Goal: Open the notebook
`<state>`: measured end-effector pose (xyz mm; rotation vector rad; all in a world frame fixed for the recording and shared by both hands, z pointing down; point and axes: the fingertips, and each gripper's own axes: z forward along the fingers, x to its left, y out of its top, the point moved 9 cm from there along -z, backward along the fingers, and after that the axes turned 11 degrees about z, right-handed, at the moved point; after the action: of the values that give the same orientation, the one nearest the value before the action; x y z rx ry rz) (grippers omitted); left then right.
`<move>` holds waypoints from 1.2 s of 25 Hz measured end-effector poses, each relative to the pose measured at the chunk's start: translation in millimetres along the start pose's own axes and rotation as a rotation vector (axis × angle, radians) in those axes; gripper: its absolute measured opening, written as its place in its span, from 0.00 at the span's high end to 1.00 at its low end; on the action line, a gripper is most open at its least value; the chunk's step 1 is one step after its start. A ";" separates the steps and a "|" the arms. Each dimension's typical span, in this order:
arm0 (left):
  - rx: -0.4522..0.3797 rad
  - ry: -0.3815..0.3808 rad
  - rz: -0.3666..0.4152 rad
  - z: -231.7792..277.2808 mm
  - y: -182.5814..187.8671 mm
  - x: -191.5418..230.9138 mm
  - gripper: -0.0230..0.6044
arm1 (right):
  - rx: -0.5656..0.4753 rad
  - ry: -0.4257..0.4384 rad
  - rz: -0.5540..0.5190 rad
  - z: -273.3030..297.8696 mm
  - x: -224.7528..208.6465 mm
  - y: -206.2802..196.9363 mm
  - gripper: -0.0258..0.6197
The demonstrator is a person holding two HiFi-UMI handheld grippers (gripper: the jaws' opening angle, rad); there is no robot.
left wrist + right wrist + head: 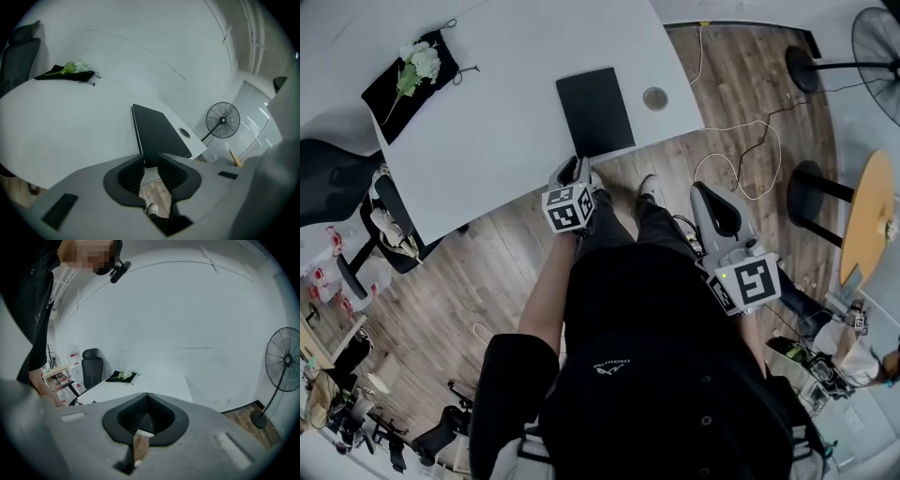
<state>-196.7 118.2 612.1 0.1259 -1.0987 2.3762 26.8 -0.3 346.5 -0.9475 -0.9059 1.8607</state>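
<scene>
A closed black notebook (595,111) lies flat on the white table (506,131), close to its near edge. My left gripper (578,167) is at the notebook's near short edge, slightly open. In the left gripper view the notebook (161,131) reaches back from the tips, and its near corner shows in the narrow gap of the left gripper (150,159). My right gripper (709,197) hangs off the table to the right, above the wooden floor. In the right gripper view the right gripper (147,397) is shut and holds nothing.
A black cloth with white flowers (408,70) lies at the table's far left corner. A round cable port (655,97) sits just right of the notebook. An office chair (337,173) stands at the left. Cables (750,150), a standing fan (877,37) and a round wooden table (867,216) are at the right.
</scene>
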 end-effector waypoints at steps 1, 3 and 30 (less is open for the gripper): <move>0.004 0.002 -0.010 1.3 -0.3 1.8 0.82 | 0.002 -0.002 0.001 0.3 0.4 -0.6 0.96; 0.011 0.003 -0.022 3.9 -0.5 4.6 0.82 | 0.005 -0.007 0.003 1.0 1.2 -2.0 0.96; 0.015 0.008 -0.157 -1.7 6.2 -1.0 0.90 | -0.006 -0.011 0.003 -6.9 0.1 -8.3 0.96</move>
<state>-198.6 115.7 606.5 0.2007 -1.0279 2.2436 35.6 4.6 350.3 -0.9438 -0.9182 1.8686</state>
